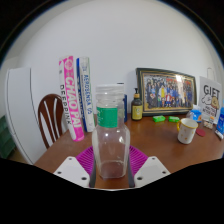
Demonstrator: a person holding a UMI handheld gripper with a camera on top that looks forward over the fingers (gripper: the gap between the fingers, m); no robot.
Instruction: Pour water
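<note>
Bottle: a clear glass bottle [111,140] with a green cap stands between my fingers on the wooden table [165,140], ahead of the books.
My claw: my gripper [111,170] is set wide around its lower body; I cannot tell whether the pads [86,160] press it.
Handling: I judge it rigid, smooth, slippery, breakable and fairly heavy.
Hold: mid-body, squarely, below the shoulder.
</note>
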